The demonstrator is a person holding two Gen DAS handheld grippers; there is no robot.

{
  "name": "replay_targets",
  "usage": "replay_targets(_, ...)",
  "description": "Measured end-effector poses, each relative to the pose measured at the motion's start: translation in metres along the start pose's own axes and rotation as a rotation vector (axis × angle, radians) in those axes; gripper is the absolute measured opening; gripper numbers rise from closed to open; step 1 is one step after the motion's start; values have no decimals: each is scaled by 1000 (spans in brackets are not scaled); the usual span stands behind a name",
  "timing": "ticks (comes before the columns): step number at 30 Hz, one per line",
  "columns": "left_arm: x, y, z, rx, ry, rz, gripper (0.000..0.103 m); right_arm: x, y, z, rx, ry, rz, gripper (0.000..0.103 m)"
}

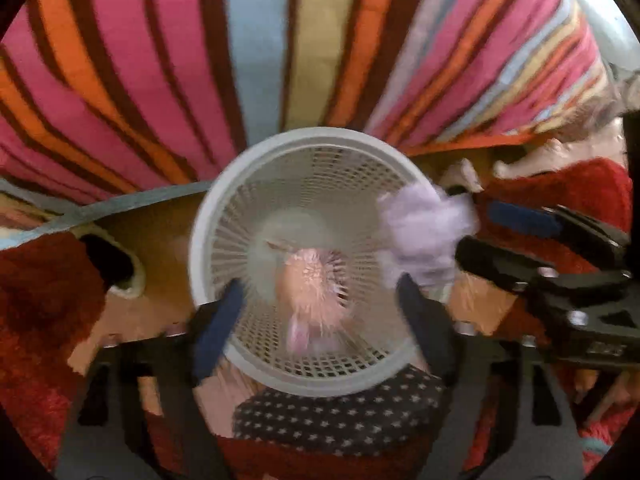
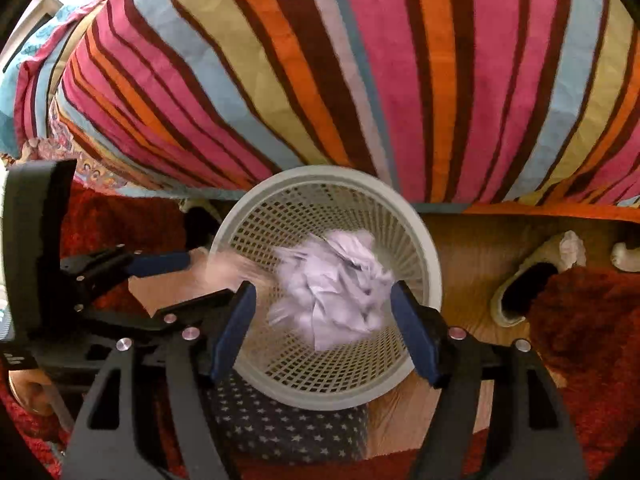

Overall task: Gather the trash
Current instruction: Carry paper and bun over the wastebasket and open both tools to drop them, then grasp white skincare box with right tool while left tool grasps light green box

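A white mesh wastebasket (image 1: 200, 232) (image 2: 432, 264) stands on the floor right below both grippers. My left gripper (image 1: 316, 320) is open over its mouth. A blurred pink wad (image 1: 316, 292) lies between the blue pads, touching neither of them. My right gripper (image 2: 324, 330) is open too. A crumpled pale lilac paper wad (image 2: 336, 284) sits between its pads, with a gap on the left side. In the left wrist view this wad (image 1: 424, 236) hangs at the basket's right rim, ahead of the right gripper (image 1: 476, 230). The left gripper (image 2: 212, 276) shows at left in the right wrist view.
A striped bedspread (image 2: 360, 80) hangs just behind the basket. Red shaggy rug (image 2: 592, 340) and wooden floor (image 2: 472, 248) surround it. A pale slipper (image 2: 520, 292) with a white crumpled lump (image 2: 572, 248) lies to the right. Dark star-patterned cloth (image 1: 336, 412) is in front.
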State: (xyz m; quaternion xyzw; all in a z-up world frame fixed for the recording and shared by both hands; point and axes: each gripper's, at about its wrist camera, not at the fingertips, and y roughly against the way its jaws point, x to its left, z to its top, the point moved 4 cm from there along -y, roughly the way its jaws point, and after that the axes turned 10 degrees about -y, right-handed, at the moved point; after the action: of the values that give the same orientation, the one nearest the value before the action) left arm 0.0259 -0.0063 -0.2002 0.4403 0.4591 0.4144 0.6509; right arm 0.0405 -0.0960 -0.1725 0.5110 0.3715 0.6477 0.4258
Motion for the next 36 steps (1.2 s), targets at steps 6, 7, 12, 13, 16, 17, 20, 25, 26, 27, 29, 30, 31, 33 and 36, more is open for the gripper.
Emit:
replay_targets(6, 10, 10, -4, -68, 43, -43, 93, -18, 6, -2, -27, -30, -27, 68)
replay_targets(7, 9, 11, -4, -76, 43, -46, 93, -18, 7, -2, -28, -30, -33, 67)
replay_targets(12, 11, 19, -2, -108, 50, -36, 93, -15, 13, -2, -60, -10, -55, 67)
replay_targets(13, 11, 25, -2, -121, 48, -15, 93, -14, 20, 0, -87, -5, -62, 67)
replay_targets(16, 13, 59, 4, -195, 32, 32, 93, -6, 61, 13, -226, 30, -59, 67)
replay_targets(17, 15, 80, 10, -243, 23, 48, 93, -3, 74, 20, -270, 38, -53, 68)
replay_targets(20, 21, 146, 42, -397, -19, 107, 93, 7, 123, 53, -432, 63, -26, 68)
replay_targets(25, 41, 227, 124, -598, -74, 313, 93, 25, 164, 125, -639, 114, -57, 68)
replay_targets(26, 48, 236, 145, -619, -59, 363, 93, 27, 165, 136, -652, 118, -65, 67)
replay_targets(27, 56, 242, 164, -635, -42, 379, 93, 28, 164, 147, -660, 117, -71, 67)
replay_targets(29, 68, 246, 199, -641, -1, 360, 93, 28, 159, 172, -667, 90, -83, 68)
replay_targets(30, 74, 245, 214, -640, 20, 346, 93, 27, 156, 185, -666, 75, -84, 68)
replay_targets(31, 77, 244, 226, -641, 32, 343, 93, 25, 152, 194, -665, 65, -84, 68)
replay_targets(33, 87, 237, 254, -630, 50, 365, 93, 25, 152, 203, -660, 53, -94, 67)
replay_targets(36, 98, 227, 283, -592, 66, 393, 93, 26, 144, 216, -625, 64, -85, 68)
